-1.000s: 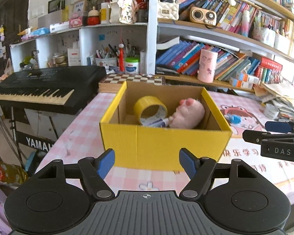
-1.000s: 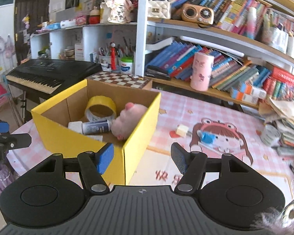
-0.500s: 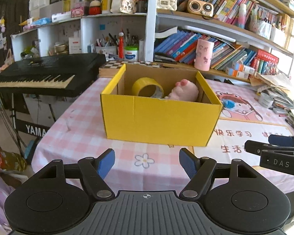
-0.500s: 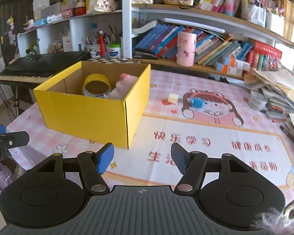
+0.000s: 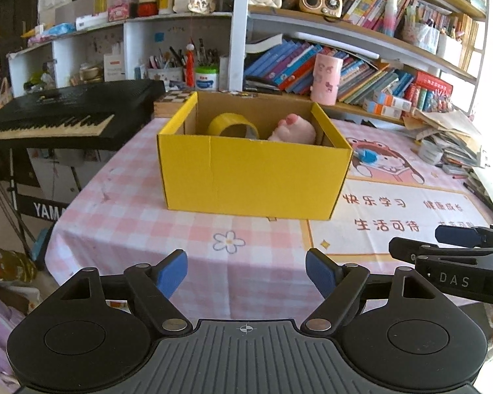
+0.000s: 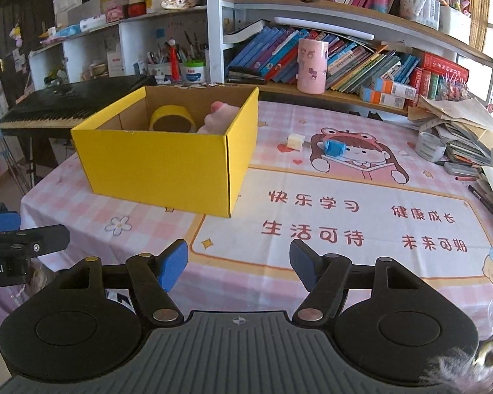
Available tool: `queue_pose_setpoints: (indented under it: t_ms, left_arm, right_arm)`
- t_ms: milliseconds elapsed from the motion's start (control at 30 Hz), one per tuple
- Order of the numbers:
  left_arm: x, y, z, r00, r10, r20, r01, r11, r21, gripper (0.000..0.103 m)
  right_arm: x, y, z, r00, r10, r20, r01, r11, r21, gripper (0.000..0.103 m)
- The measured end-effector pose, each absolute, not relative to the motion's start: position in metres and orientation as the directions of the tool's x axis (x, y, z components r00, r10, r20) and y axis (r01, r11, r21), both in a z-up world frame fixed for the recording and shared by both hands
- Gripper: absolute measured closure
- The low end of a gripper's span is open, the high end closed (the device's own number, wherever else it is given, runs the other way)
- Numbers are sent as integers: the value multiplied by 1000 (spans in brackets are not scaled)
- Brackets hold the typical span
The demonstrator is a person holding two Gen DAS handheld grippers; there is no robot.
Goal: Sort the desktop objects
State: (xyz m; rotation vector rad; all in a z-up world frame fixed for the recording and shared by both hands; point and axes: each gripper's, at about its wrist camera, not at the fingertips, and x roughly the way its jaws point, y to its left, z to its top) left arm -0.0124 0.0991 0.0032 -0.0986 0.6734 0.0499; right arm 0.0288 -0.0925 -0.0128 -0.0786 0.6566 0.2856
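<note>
A yellow cardboard box (image 5: 253,174) stands on the pink checked table and also shows in the right wrist view (image 6: 167,164). Inside it lie a roll of yellow tape (image 5: 232,125) and a pink plush toy (image 5: 292,128). A small cream block (image 6: 295,141) and a blue object (image 6: 334,147) lie on the table right of the box. My left gripper (image 5: 246,272) is open and empty, near the table's front edge. My right gripper (image 6: 239,264) is open and empty, also near the front edge.
A black keyboard (image 5: 65,115) stands left of the table. Bookshelves (image 6: 345,55) with a pink cup (image 6: 312,65) line the back. Stacked papers and a tape roll (image 6: 430,146) sit at the right edge. A printed mat (image 6: 345,216) covers the table's right part.
Both grippers have pulled back and away from the box, toward the table's front edge. The box and its contents stay in place. Both stay open.
</note>
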Motion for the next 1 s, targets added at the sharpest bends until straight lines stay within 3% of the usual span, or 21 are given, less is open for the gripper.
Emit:
queue_pose_setpoints:
  t_ms: [567, 1000]
  left_arm:
    - [-7, 89, -2, 770, -40, -637, -8, 997, -73, 17]
    - [19, 49, -3, 758, -129, -640, 121, 991, -57, 16]
  right_arm:
    - [27, -93, -21, 736, 211, -643, -277, 961, -2, 34]
    - [34, -128, -22, 747, 127, -652, -167, 986, 1, 31]
